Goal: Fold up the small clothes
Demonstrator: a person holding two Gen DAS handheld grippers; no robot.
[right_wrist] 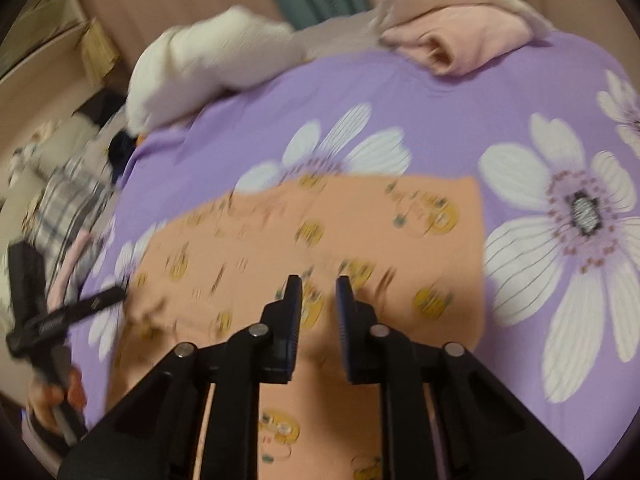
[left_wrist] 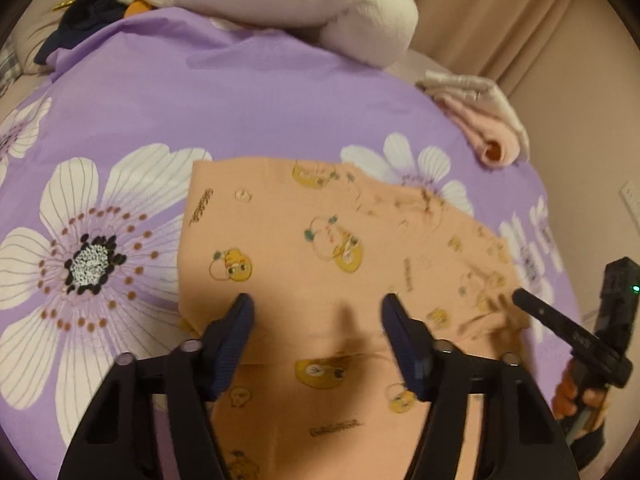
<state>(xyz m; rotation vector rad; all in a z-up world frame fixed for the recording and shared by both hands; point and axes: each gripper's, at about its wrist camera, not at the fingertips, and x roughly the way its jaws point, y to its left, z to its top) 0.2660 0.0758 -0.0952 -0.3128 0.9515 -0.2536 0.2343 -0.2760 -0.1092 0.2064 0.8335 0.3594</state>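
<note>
Beige curtains (left_wrist: 500, 20) behind a purple floral bedspread (left_wrist: 260, 92)

Warm, dim indoor light fills both views, with no glare anywhere. In the left wrist view the purple bedsheet printed with white daisies (left_wrist: 248, 92) is fairly sharp at centre left, while the right side of the peach cartoon-print garment (left_wrist: 304, 240) smears with motion blur. A soft shadow lies on the garment at lower centre, between the black gripper fingers (left_wrist: 240, 320). The right wrist view is blurred almost throughout, worst at its left edge, where the checked cloth (right_wrist: 68, 204) streaks. Both pictures bulge like a fisheye, bending the bed's edge, with black vignetted corners.
</note>
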